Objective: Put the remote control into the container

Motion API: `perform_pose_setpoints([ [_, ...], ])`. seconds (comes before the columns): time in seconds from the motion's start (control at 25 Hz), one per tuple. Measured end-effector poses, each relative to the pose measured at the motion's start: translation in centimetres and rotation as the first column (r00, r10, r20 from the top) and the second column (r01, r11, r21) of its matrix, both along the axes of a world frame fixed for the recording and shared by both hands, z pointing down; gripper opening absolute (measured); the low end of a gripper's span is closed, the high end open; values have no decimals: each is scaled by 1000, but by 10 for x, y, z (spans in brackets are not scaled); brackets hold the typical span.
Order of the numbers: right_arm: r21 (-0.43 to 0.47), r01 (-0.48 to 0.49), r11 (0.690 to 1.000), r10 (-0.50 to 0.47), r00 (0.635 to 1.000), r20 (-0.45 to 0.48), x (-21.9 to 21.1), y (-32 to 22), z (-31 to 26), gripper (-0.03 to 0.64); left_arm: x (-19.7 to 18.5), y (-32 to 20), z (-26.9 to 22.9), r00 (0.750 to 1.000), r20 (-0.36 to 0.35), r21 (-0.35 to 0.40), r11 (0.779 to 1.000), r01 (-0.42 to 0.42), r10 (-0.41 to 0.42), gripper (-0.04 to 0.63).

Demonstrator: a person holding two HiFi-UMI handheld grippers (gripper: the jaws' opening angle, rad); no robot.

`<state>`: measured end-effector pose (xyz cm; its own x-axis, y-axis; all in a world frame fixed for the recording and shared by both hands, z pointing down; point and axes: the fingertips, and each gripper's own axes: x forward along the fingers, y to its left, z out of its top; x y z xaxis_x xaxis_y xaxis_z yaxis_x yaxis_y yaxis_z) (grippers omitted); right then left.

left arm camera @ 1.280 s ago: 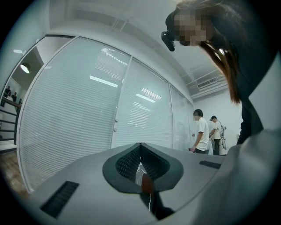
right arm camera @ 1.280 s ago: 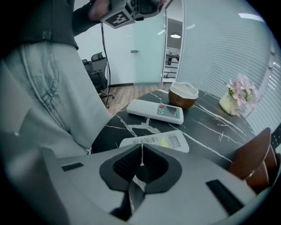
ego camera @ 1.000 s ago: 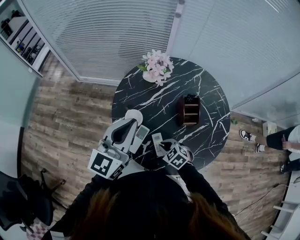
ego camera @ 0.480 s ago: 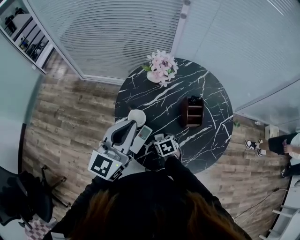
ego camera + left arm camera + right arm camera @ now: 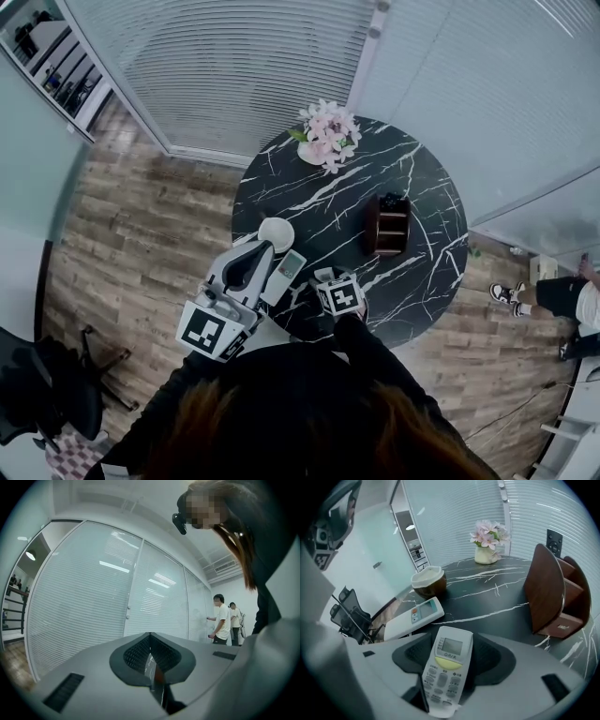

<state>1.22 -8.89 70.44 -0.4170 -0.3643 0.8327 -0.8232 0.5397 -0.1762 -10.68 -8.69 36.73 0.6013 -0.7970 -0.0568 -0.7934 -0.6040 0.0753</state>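
A white air-conditioner remote [image 5: 449, 667] lies on the black marble table [image 5: 422, 187] near its front edge. My right gripper [image 5: 454, 653] points down over it, jaws wide and just opened, the remote lying between the pads [image 5: 492, 660]; it is open. In the head view that gripper [image 5: 330, 281] covers most of the remote. A brown wooden container [image 5: 389, 225] stands to the right, and a black remote [image 5: 554, 541] sticks out of it. My left gripper [image 5: 251, 262] hovers at the table's left edge, shut and empty, jaws closed in the left gripper view [image 5: 151, 667].
A second white remote [image 5: 284, 272] lies left of the first, beside a coconut-shaped bowl [image 5: 275, 234]. A vase of pink flowers [image 5: 326, 131] stands at the table's far edge. People stand by the glass wall [image 5: 224, 620]. An office chair [image 5: 347, 613] is beyond the table's left side.
My right gripper has shifted left and down over the white remote and rolled. Its jaws have opened round the remote. The left gripper has stayed put.
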Motion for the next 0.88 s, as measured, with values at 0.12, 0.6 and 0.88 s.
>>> perform_pose_setpoints([
  [0.12,30,-29,999,26,996,82,7,3,-17,273,1,-1,-3,1000,-2,6,1000,-6,6,8],
  [0.6,195,-103,975,57,972,230,42,20,-78,250,23,-6,-8,998,-4,20,998,-63,63,8],
  [0.88,261,-124,957,60,969,238,59,12,-99,241,27,-6,-9,998,-2,21,997,-70,70,8],
])
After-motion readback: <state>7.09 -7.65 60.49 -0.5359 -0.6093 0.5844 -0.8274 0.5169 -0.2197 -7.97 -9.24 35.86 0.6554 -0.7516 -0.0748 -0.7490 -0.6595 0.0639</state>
